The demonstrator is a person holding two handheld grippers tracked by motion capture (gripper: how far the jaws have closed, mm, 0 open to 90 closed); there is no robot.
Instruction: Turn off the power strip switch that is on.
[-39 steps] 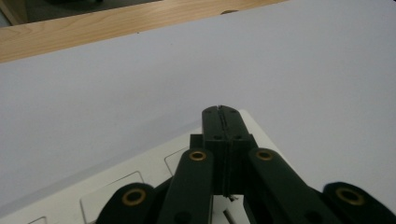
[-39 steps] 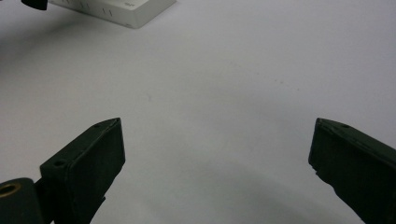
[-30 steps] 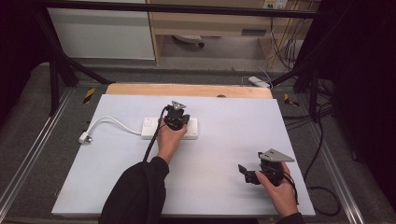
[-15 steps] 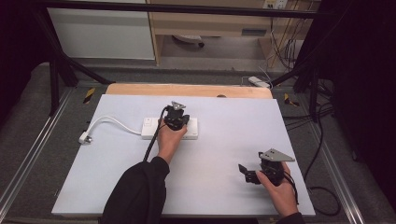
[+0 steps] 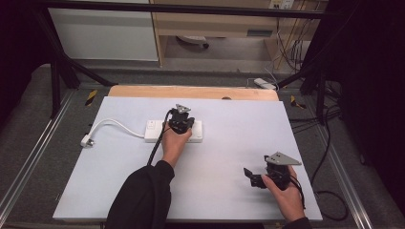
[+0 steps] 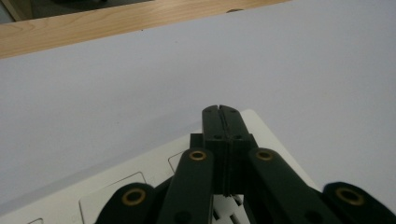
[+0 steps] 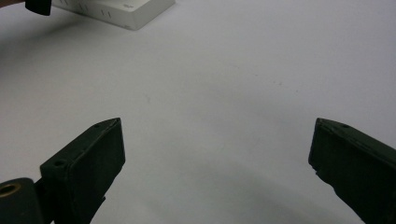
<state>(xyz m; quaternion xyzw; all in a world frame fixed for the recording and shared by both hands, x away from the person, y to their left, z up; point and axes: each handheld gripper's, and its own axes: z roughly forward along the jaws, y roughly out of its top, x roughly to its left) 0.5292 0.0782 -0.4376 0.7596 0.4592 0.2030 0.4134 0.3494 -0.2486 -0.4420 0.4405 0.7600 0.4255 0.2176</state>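
A white power strip (image 5: 155,130) lies on the white tabletop (image 5: 239,124), left of centre. My left gripper (image 5: 181,122) sits right over the strip's middle, held from the near side by a hand with a dark sleeve. In the left gripper view its jaws (image 6: 220,110) are pressed flat together with nothing between them, tips above the strip (image 6: 140,172) near its end. My right gripper (image 5: 252,177) is at the near right, low over bare table, pointing left. Its jaws (image 7: 217,125) stand wide apart and empty, with the strip (image 7: 135,11) far ahead.
A white cable runs left from the strip to a plug (image 5: 87,141) lying near the table's left edge. A wooden strip (image 5: 191,91) borders the far edge. Black cables (image 5: 329,200) hang off the right side, beyond a metal rail.
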